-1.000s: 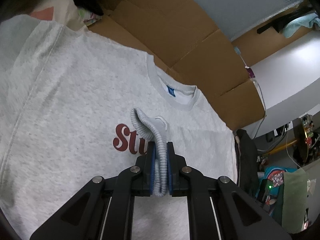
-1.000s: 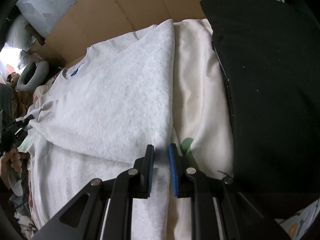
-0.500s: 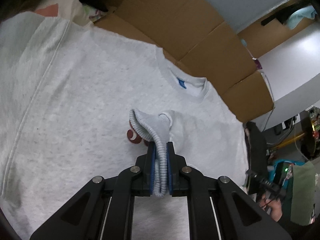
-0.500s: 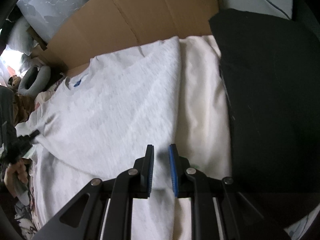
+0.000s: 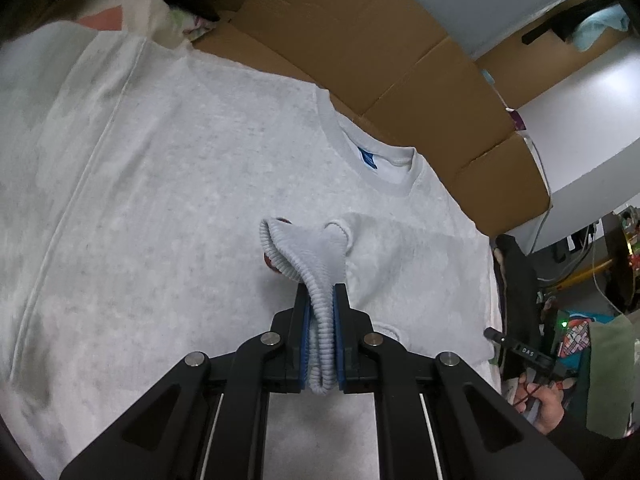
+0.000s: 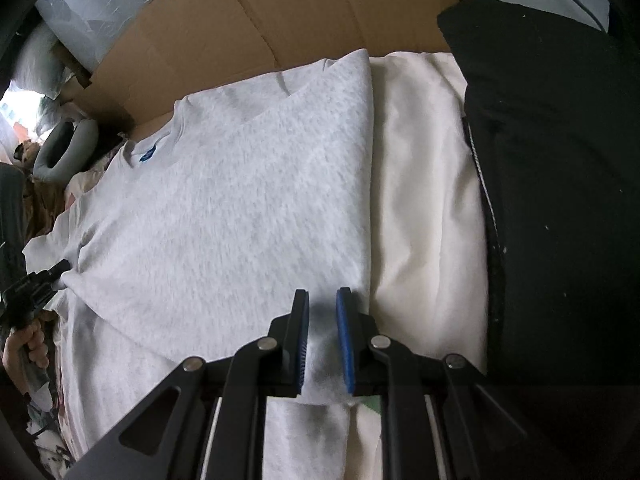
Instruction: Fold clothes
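Over the chest of the sweatshirt, which lies face up against the cardboard, the left gripper has its jaws pinched tight on the ribbed cuff of a sleeve. The cuff sits just below the collar, partly covering a red print. On the far side of the sweatshirt from it, the right gripper hovers at the folded edge, its jaws narrowly apart. Grey cloth shows between the pads, but I cannot tell whether they press on it or merely hang above it.

The step, as I judge it, is laying the sleeve across the body. To do it well, the cuff should be lowered flat and straight so the sleeve lies without a twist, then let go only once it rests on the chest. The right gripper would do best pinning that folded edge beside the cream cloth, so the body does not drag along. A slack cuff dropped early would bunch under the collar.
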Demonstrator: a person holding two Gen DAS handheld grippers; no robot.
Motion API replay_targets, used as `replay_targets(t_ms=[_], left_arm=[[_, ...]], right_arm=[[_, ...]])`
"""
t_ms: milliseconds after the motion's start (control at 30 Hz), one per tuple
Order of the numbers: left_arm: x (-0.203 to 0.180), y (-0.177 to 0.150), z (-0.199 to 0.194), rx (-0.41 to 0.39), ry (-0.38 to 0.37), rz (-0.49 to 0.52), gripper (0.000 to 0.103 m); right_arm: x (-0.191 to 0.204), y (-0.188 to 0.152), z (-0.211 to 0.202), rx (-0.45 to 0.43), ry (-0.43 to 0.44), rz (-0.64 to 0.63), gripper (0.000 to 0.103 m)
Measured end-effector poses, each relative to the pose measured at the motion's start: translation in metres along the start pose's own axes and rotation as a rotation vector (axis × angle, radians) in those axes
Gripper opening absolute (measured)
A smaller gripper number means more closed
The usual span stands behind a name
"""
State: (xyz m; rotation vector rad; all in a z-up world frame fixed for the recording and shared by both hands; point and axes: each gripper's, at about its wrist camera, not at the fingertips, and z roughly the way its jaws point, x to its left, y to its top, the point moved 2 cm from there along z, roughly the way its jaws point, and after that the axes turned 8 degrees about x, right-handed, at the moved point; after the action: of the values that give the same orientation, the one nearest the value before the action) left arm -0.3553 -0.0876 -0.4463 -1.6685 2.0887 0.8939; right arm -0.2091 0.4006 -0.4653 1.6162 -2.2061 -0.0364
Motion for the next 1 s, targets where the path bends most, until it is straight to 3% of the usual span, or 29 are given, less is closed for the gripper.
replay_targets(t_ms=[467,700,1000], left_arm=[[-0.009,-0.02,-0.019,0.019,-0.015,-0.018,0.009],[0.003,-0.028,-0.007,0.052,0.036,-0.029,0.009],[-0.001,-0.039,-0.013,0.059,0.035,-0.012,0.009]], right_arm=[[0.002,-0.018,-0.002,0.042,-0.02,-0.035,0.014],[0.005,-0.019,0.001,0.052,-0.03,-0.04,0.014],[0.005,-0.028,-0.003,0.041,-0.044,-0.056,0.014]])
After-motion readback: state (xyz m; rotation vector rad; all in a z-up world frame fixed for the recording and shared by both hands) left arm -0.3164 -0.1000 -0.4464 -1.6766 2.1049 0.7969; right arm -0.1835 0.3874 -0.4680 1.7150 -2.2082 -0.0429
